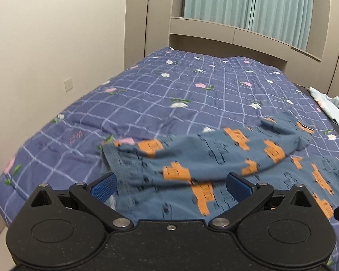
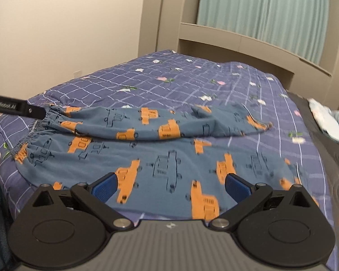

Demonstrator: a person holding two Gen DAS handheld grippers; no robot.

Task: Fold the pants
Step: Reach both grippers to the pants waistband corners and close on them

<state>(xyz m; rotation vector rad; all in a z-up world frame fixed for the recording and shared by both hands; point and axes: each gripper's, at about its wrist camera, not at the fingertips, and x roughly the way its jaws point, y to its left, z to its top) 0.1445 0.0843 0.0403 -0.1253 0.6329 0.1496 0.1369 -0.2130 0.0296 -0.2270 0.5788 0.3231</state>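
Blue pants with orange vehicle prints (image 2: 160,155) lie on the bed, one leg folded over the other, the elastic waistband at the left (image 2: 34,126). They also show in the left wrist view (image 1: 205,162). My right gripper (image 2: 170,187) is open above the near leg, nothing between its blue pads. My left gripper (image 1: 170,186) is open over the waistband end, with cloth between its pads but no grip. In the right wrist view the left gripper's black tip (image 2: 34,111) touches the waistband.
The bed has a purple checked quilt with flowers (image 1: 147,94). A wall (image 1: 56,45) runs along its left side, a beige headboard shelf (image 1: 237,31) and green curtains behind. Light clothes (image 2: 327,122) lie off the bed's right edge.
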